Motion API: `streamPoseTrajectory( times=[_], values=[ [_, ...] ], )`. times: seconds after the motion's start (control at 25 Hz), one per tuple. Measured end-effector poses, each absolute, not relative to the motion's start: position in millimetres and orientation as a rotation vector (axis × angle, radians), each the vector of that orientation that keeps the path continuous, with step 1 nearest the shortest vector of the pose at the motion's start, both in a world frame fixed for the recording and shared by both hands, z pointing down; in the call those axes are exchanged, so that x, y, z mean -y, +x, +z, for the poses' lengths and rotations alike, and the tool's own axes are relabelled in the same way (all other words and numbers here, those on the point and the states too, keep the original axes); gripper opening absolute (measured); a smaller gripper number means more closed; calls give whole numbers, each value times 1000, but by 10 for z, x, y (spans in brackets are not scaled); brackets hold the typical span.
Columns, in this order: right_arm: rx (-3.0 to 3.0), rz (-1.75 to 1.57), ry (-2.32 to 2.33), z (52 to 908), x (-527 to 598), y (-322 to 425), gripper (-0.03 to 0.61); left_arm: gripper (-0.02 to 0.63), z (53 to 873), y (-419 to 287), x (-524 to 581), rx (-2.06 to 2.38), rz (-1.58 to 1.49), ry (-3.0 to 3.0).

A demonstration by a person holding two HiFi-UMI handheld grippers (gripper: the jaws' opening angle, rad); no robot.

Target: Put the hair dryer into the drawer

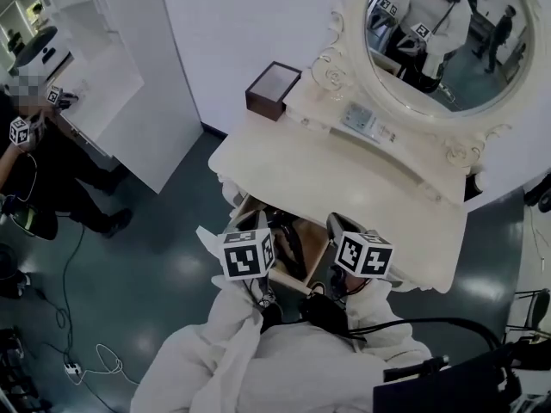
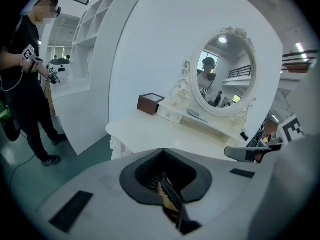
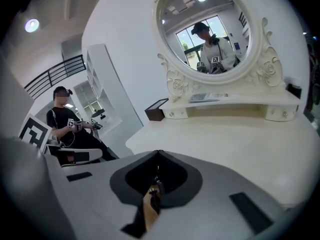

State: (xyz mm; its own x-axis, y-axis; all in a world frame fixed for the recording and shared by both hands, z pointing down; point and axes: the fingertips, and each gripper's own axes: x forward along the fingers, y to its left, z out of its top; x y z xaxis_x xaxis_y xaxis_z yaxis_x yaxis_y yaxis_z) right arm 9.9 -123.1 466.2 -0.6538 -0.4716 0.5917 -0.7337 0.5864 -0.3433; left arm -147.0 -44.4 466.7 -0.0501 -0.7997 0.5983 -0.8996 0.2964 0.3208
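Note:
In the head view a wooden drawer stands pulled out from under the white dressing table. A dark shape lies inside it; I cannot tell for sure that it is the hair dryer. My left gripper and right gripper hover side by side over the drawer, angled downward. In the left gripper view the left gripper has its jaws pressed together with nothing between them. The right gripper is likewise shut and empty in its own view. Only wood and dark bits show through the jaw openings.
An oval mirror with an ornate frame stands at the back of the table, and a brown box sits at its far left corner. A white shelf unit is on the left. Another person stands there holding grippers. Cables lie on the floor.

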Motion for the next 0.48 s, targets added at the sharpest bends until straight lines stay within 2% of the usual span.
streamPoseTrajectory(
  times=[0.48],
  values=[
    [2437,817,920,4563,1256,517,61,6,4660,-942,393,1896,205,1477]
  ],
)
